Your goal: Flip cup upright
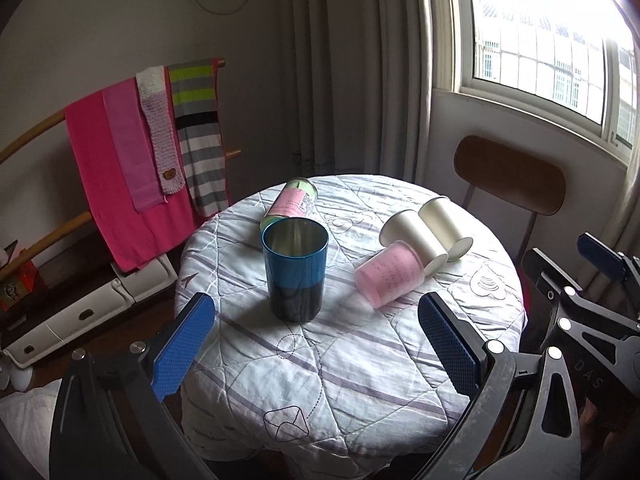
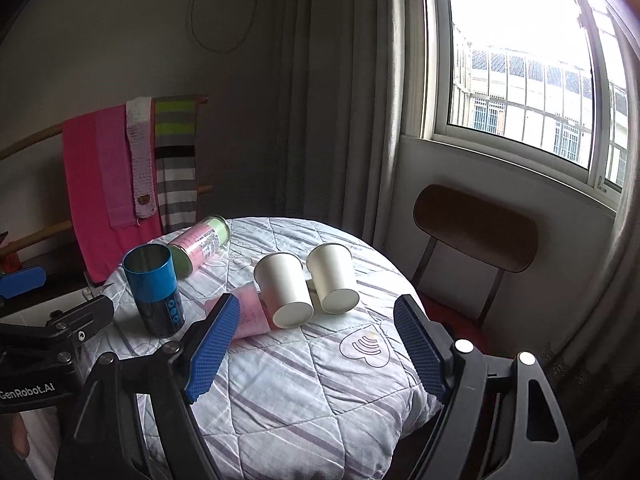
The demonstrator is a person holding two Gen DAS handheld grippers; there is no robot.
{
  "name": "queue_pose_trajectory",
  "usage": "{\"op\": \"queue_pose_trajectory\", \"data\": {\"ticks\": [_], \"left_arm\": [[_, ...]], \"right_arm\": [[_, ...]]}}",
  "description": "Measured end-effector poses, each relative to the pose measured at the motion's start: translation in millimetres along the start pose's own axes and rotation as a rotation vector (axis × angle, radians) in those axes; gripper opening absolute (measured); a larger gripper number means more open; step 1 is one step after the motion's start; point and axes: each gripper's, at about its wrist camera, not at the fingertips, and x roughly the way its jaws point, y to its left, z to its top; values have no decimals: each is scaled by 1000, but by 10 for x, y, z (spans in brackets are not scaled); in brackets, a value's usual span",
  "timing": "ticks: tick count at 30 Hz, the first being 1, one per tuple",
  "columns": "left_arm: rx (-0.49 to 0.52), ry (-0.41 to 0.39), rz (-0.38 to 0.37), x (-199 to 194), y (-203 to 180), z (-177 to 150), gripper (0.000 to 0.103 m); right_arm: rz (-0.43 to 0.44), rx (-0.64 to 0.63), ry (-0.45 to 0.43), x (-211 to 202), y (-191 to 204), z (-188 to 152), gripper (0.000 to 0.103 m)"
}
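A blue and black cup [image 1: 295,274] stands upright, mouth up, on the round quilt-covered table [image 1: 360,360]; it also shows in the right wrist view [image 2: 154,290]. A pink cup [image 1: 390,274] lies on its side, partly hidden behind a finger in the right wrist view [image 2: 252,312]. Two white paper cups [image 1: 416,238] [image 1: 446,226] lie tipped beside it, also in the right wrist view [image 2: 284,288] [image 2: 333,276]. My left gripper [image 1: 316,352] is open and empty, in front of the blue cup. My right gripper [image 2: 316,348] is open and empty, in front of the white cups.
A green and pink canister [image 1: 291,204] lies on its side behind the blue cup. A wooden chair [image 1: 510,176] stands behind the table under the window. A rack with pink and striped cloths [image 1: 132,160] stands left. The table [image 2: 320,400] edge curves close on the right.
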Motion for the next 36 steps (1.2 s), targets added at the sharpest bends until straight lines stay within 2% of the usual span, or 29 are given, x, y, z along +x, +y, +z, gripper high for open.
{"op": "queue_pose_trajectory", "data": {"ticks": [8,20,25,36], "left_arm": [[14,-37,17,-151,-54,35,103],[7,-65,35,-161,-52,78,103],[-1,-129,50,-183,-64,90,103],[1,-148,-2,-110,-131,114,103]], "right_arm": [[8,0,-11,-81,30,27,81],[12,9,-5,-57,13,2,81],[18,15,-14,-42,-7,6,81],[31,6,-49,-25,-37,12,81]]}}
